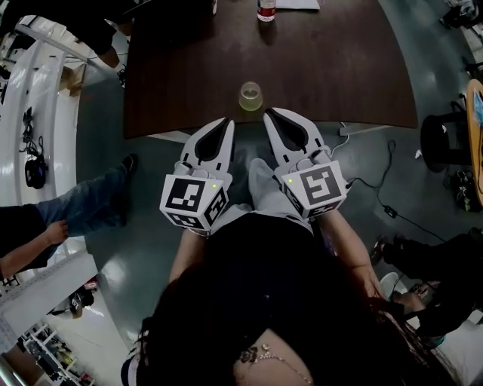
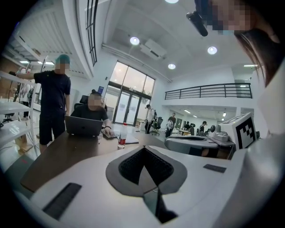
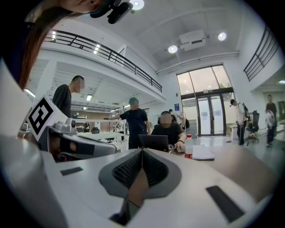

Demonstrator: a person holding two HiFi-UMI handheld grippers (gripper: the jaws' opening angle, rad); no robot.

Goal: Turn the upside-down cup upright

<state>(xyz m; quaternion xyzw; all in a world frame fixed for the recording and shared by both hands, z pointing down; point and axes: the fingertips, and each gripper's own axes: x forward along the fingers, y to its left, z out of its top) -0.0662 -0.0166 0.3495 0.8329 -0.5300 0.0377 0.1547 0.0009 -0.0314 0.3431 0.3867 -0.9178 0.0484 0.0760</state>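
A small translucent yellowish cup [image 1: 250, 96] stands on the dark brown table [image 1: 317, 75], close to its near edge. From above I cannot tell which way up it is. My left gripper [image 1: 227, 121] is shut and empty, its tip just short of the table edge, below and left of the cup. My right gripper [image 1: 267, 113] is shut too, its tip below and right of the cup. Neither touches the cup. In both gripper views the closed jaws hide the cup; the left gripper [image 2: 143, 149] and right gripper [image 3: 142, 151] point level across the table.
At the table's far end are a red-labelled bottle [image 1: 266, 10], papers [image 2: 129, 140] and a laptop [image 2: 83, 126] with a seated person behind it. Another person stands by shelves [image 2: 52, 102]. Someone's leg [image 1: 83, 211] is at the left, cables [image 1: 377, 188] and a chair [image 1: 445, 139] at the right.
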